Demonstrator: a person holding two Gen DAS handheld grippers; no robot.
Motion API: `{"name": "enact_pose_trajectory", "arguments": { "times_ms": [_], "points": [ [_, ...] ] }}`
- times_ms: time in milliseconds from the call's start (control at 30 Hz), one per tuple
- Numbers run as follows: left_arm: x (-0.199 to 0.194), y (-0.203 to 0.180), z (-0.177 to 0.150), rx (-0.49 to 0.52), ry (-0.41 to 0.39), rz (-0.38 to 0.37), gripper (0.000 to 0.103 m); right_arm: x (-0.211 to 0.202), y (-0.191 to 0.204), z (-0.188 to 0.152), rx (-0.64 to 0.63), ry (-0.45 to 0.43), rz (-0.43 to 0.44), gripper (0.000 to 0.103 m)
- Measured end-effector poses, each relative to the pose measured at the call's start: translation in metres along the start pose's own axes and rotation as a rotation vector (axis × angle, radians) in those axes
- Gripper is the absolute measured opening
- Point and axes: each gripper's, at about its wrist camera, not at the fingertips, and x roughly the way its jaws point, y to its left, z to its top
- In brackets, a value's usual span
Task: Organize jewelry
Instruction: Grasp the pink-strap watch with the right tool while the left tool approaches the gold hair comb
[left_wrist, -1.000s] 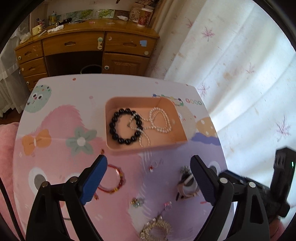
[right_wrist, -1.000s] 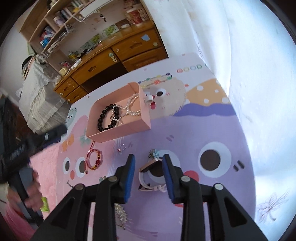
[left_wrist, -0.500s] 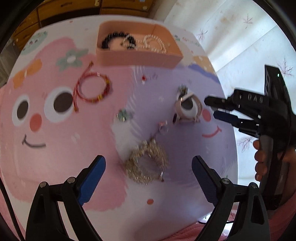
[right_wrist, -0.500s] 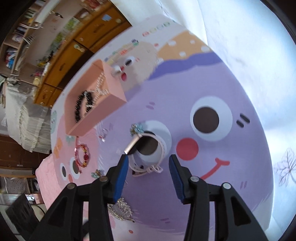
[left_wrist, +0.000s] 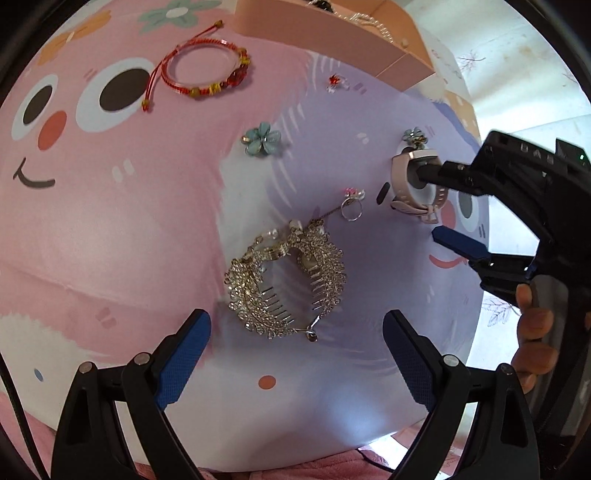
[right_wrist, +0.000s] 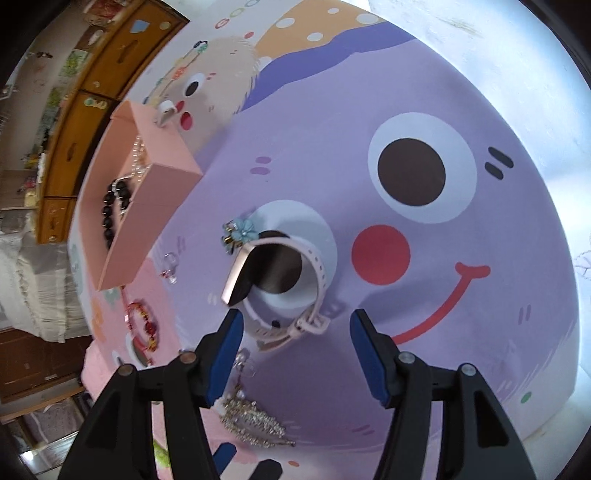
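My left gripper (left_wrist: 295, 343) points steeply down, its blue pads spread wide and bare, just short of the rhinestone hair comb (left_wrist: 286, 280) near the table's (left_wrist: 110, 229) near edge. My right gripper (right_wrist: 295, 350) also points down; its jaws have just been opening and now stand at a middling gap with nothing pressed between them. In the left wrist view one finger (left_wrist: 458, 245) lies on my side of the pink wristwatch (right_wrist: 280, 291) and the other reaches over its loop; whether either touches the strap I cannot tell. A small ring (left_wrist: 352, 206) lies between comb and watch. A blue flower clip (right_wrist: 242, 230) sits just beyond the watch, a second flower clip (left_wrist: 262, 138) mid-table. Farther on lies the red cord bracelet (left_wrist: 207, 72). At the far edge stands the pink box (right_wrist: 147, 206), holding a black bead bracelet (right_wrist: 114, 206) and a pearl strand (right_wrist: 138, 158).
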Motion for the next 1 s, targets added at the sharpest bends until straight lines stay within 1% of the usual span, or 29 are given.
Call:
{"name": "enact_pose_trajectory", "arguments": {
  "times_ms": [167,333,500,667,733,767,800,833,867,900,933,1000],
  "points": [
    [0.014,-0.003,-0.002,-0.051,0.021,0.014,0.093,0.002,0.011,0.007,-0.046,-0.003,-0.016,0.060],
    [0.015,-0.011,-0.006,-0.062,0.007,0.075,0.093,0.003,0.024,0.011,-0.100,-0.010,-0.066,0.060],
    [0.018,-0.023,-0.007,-0.051,0.011,0.140,0.093,0.003,0.030,0.012,-0.144,-0.006,-0.060,0.060],
    [0.024,-0.037,-0.004,-0.039,0.006,0.228,0.093,0.007,0.037,0.015,-0.206,0.005,-0.065,0.060],
    [0.026,-0.043,-0.001,-0.036,0.003,0.256,0.091,0.009,0.043,0.016,-0.235,0.003,-0.069,0.060],
    [0.026,-0.046,-0.001,-0.033,0.001,0.274,0.089,0.009,0.045,0.016,-0.253,0.000,-0.075,0.058],
    [0.025,-0.048,-0.002,-0.035,-0.001,0.286,0.085,0.009,0.047,0.015,-0.275,-0.005,-0.085,0.056],
    [0.023,-0.049,-0.003,-0.042,-0.006,0.307,0.077,0.009,0.047,0.014,-0.289,-0.009,-0.094,0.050],
    [0.023,-0.053,-0.002,-0.049,-0.009,0.318,0.074,0.009,0.048,0.013,-0.305,-0.014,-0.106,0.043],
    [0.025,-0.057,0.000,-0.056,-0.013,0.327,0.067,0.008,0.048,0.013,-0.314,-0.018,-0.114,0.040],
    [0.022,-0.057,-0.001,-0.068,-0.022,0.333,0.064,0.008,0.048,0.012,-0.325,-0.022,-0.122,0.035],
    [0.016,-0.053,-0.004,-0.079,-0.027,0.316,0.064,0.007,0.048,0.011,-0.342,-0.029,-0.134,0.023]
  ]
}}
